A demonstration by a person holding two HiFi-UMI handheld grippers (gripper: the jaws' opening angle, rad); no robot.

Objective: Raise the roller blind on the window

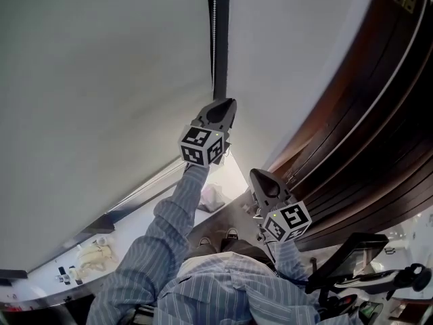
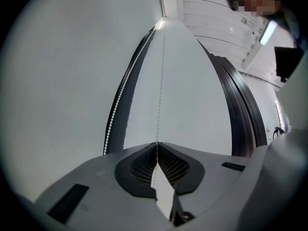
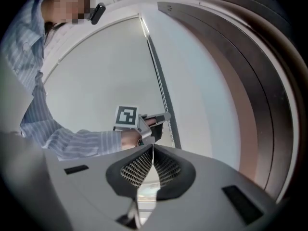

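Note:
Two pale grey roller blinds (image 1: 101, 80) hang side by side with a dark gap between them. A white bead chain (image 1: 214, 26) runs down that gap. My left gripper (image 1: 226, 105) is raised to the gap and is shut on one strand of the bead chain (image 2: 160, 81), which rises straight from the jaw tips; a second strand (image 2: 117, 107) hangs to its left. My right gripper (image 1: 258, 175) sits lower and to the right, jaws shut, with a thin pale strand (image 3: 153, 148) pinched at their tip. From there the left gripper (image 3: 156, 121) shows just above.
Dark brown slatted panelling (image 1: 365, 134) curves along the right of the window. A white sill or ledge (image 1: 101, 239) with small objects lies below at left. The person's striped sleeves (image 1: 162, 242) fill the lower middle, and dark equipment (image 1: 365, 263) stands at the lower right.

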